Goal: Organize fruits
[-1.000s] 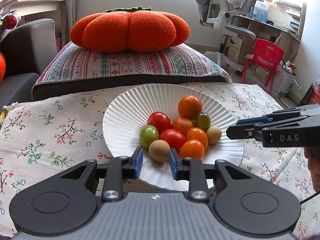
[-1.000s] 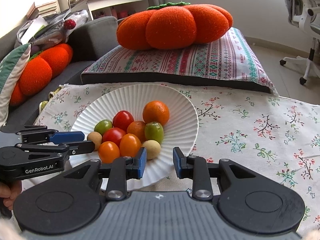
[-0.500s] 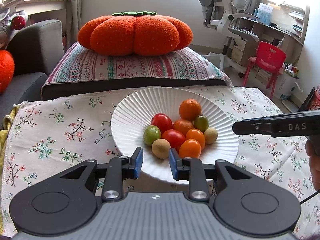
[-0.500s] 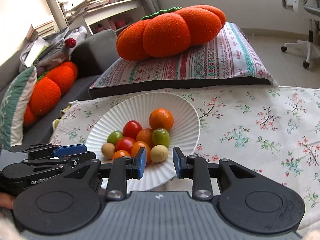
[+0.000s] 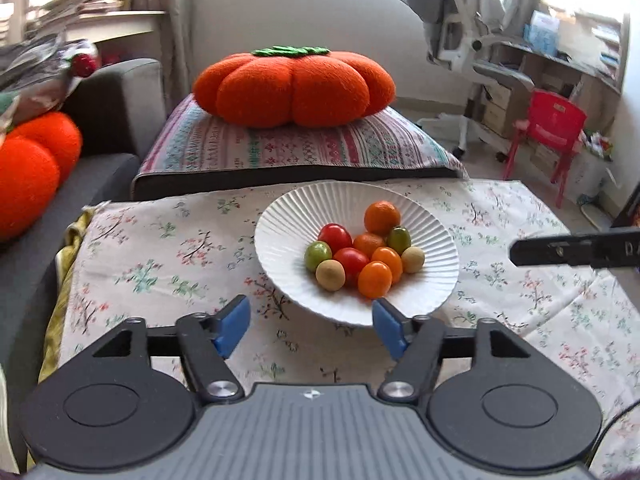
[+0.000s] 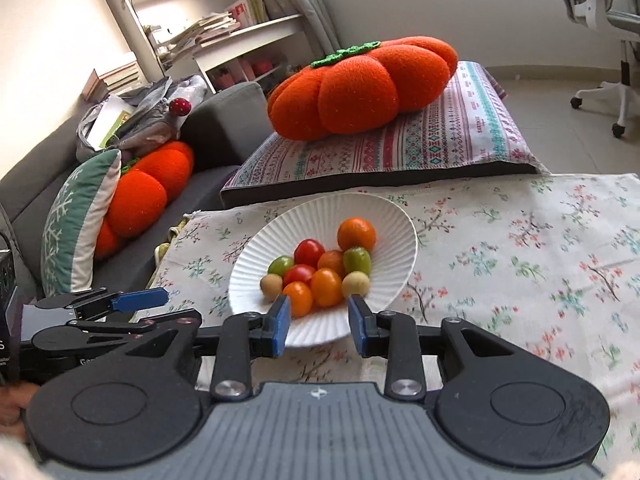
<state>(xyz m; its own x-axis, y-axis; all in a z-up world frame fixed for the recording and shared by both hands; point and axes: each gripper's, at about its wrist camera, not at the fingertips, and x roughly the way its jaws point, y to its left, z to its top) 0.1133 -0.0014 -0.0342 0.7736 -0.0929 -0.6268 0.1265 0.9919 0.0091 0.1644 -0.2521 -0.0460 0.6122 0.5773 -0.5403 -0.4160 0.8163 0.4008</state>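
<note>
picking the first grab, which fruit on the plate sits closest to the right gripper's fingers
The small orange tomato at the front of the pile on the white plate; it sits just beyond the right gripper, ahead of every other fruit.

Ten small red, orange, green, tan fruits (image 5: 360, 252) heaped in ribbed white plate (image 5: 280, 236).

The left gripper (image 5: 310, 330) now stands with its blue-padded jaws spread wide; 1 second earlier they were close together. It sits farther back from the white ribbed plate (image 5: 288, 220). The right gripper (image 6: 319, 324) is also farther back, its jaws slightly wider apart.
</note>
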